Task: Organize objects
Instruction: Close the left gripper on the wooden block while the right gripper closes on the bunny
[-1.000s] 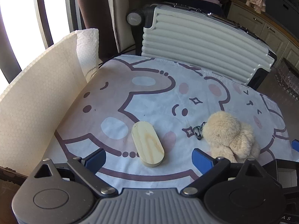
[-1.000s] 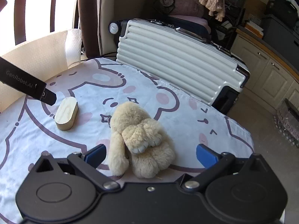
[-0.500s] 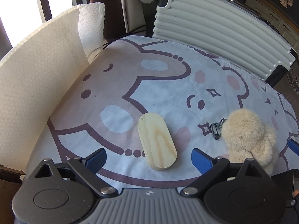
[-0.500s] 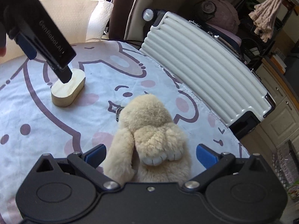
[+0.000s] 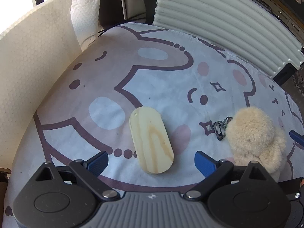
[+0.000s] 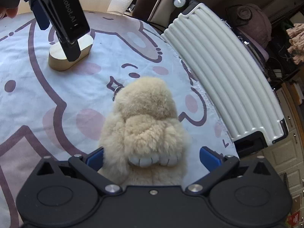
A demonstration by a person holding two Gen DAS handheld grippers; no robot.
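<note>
wooden block (image 5: 152,141) lies flat on the tabletop (image 5: 152,70) between the wide-open jaws of the left gripper (image 5: 151,162); plush bunny (image 6: 146,127) lies between the spread jaws of the right gripper (image 6: 152,158), untouched. both look poised to grasp: next, lower and close.

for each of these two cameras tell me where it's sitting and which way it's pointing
Left wrist: rides the left hand-held gripper, looking down at the oval pale wooden block between its open blue fingers.
Right wrist: rides the right hand-held gripper, looking down over the fluffy beige plush bunny keychain between its open fingers; a fingertip shows top left.
Shared: block, bunny, bear-print cloth, ribbed white suitcase.
</note>
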